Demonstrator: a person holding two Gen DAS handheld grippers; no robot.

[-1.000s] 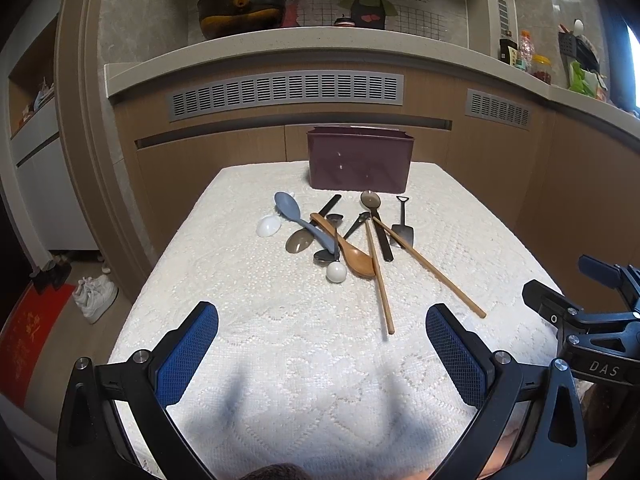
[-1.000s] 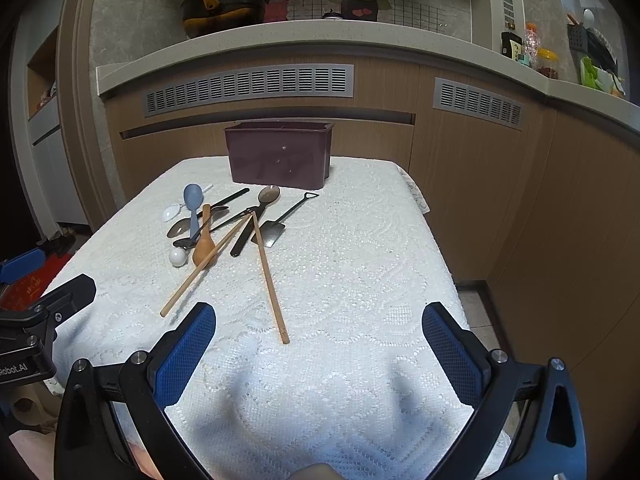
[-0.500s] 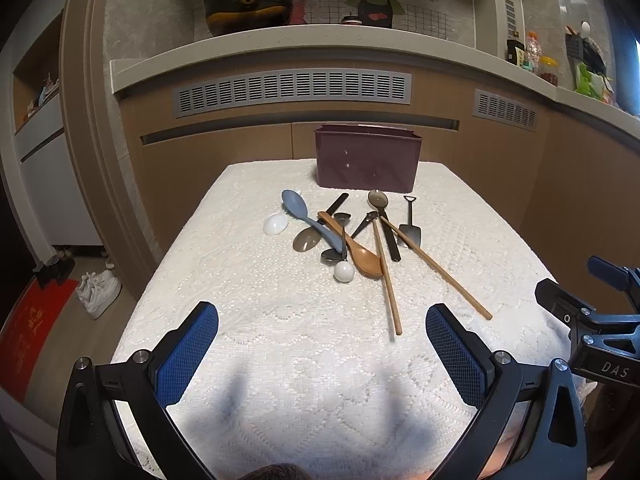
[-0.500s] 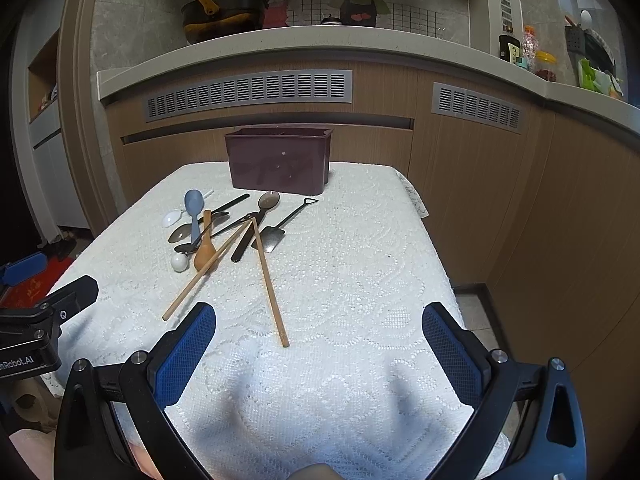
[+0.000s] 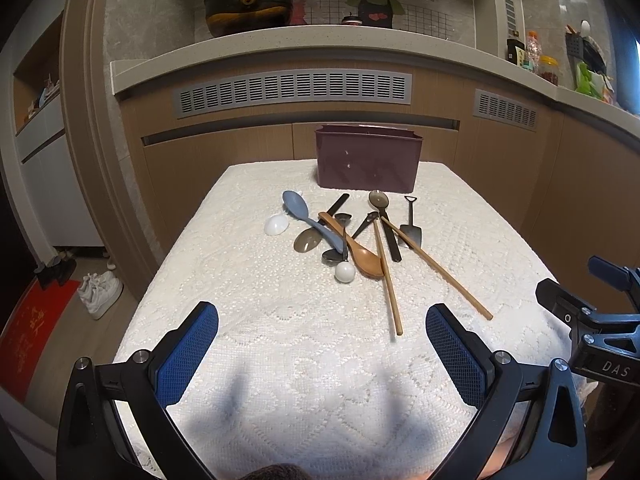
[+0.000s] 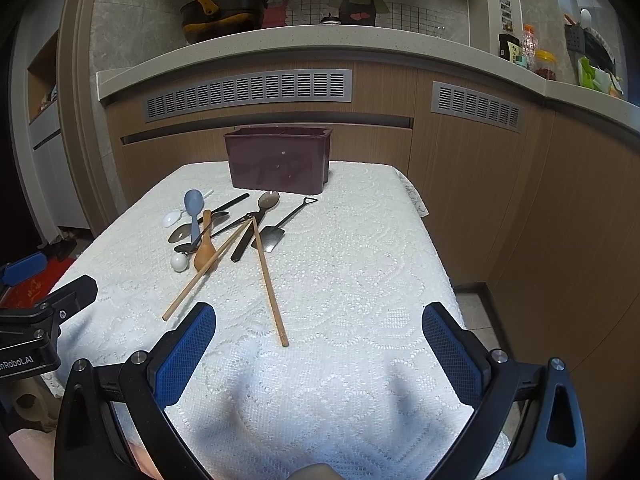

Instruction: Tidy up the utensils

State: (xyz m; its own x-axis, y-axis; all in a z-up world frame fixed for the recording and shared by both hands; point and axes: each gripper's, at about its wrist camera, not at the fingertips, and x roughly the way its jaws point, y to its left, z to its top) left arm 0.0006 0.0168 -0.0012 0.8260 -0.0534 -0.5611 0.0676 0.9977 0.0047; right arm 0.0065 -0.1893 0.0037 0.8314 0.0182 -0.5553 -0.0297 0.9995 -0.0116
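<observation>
Left gripper (image 5: 322,336) spread wide, empty; right gripper (image 6: 319,332) likewise. Utensil pile (image 5: 352,236) ahead of both, apart; maroon bin (image 5: 368,164) beyond.

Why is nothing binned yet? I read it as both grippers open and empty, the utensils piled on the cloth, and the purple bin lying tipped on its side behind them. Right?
One error: the purple bin stands upright, opening up, as the right wrist view shows. The rest holds: left gripper and right gripper are open and empty, and the utensils lie piled on the cloth.
</observation>
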